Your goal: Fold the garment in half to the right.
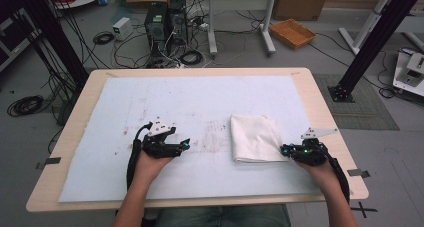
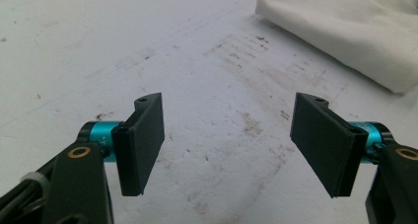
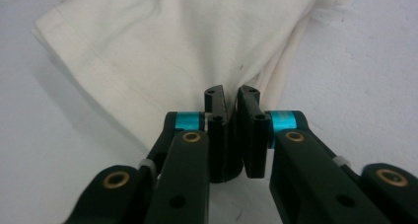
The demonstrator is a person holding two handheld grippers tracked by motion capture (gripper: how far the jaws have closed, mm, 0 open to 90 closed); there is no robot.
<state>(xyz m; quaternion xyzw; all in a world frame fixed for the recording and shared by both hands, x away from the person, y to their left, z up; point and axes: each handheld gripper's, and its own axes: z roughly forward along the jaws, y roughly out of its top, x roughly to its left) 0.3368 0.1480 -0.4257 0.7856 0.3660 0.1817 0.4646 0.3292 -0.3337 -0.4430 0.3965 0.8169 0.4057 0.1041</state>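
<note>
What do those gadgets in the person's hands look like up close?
Each is a black hand-held gripper: the left gripper and the right gripper both carry a grey three-cornered plate on top and trail a black cable back along the forearm. Up close, two flat black rectangular jaws sit on shiny turquoise collars, on black linkage arms with brass-coloured pivot rings. The forearms are bare, with no sleeves.

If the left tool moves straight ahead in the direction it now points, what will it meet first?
Probably the folded white cloth. The left tool, jaws open and empty, points across the stained white mat toward it; nothing lies between.

Cable-strewn grey floor point(image 1: 100, 52), orange tray point(image 1: 293, 33)
</note>
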